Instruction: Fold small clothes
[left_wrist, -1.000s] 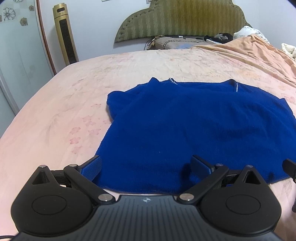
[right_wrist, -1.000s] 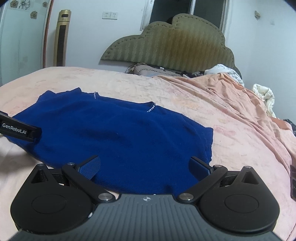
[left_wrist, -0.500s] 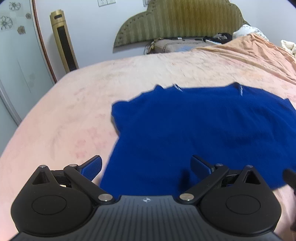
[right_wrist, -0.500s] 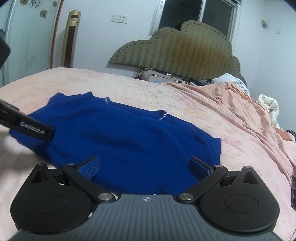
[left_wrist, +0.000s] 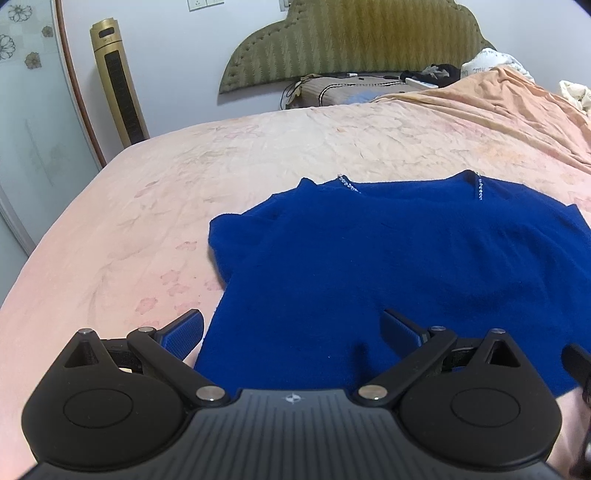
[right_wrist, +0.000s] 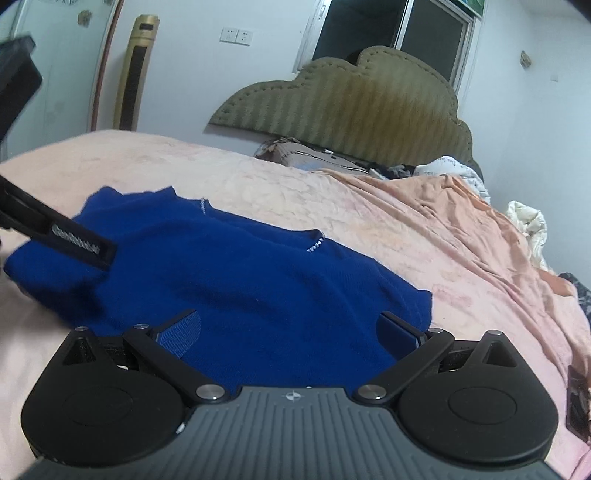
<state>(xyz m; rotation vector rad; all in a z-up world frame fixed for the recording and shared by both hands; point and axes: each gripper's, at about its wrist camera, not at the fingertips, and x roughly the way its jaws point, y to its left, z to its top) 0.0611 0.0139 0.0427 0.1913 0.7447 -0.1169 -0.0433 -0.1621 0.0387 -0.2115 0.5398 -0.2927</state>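
A dark blue knit top (left_wrist: 388, 266) lies flat on the pink bedspread (left_wrist: 147, 206), neckline toward the headboard, with small white trims at the collar. My left gripper (left_wrist: 291, 326) is open and empty above the top's near left hem. My right gripper (right_wrist: 288, 326) is open and empty above the near right hem of the top (right_wrist: 240, 280). The left gripper's body (right_wrist: 55, 236) shows at the left of the right wrist view, over the top's left side.
A green padded headboard (left_wrist: 351, 37) and a pillow (left_wrist: 343, 90) are at the far end. A crumpled orange sheet (right_wrist: 461, 229) covers the bed's right side. A gold tower fan (left_wrist: 118, 81) stands by the wall at left.
Both grippers have lifted and drawn back a little from the top. The jaws stay open. The top has not moved.
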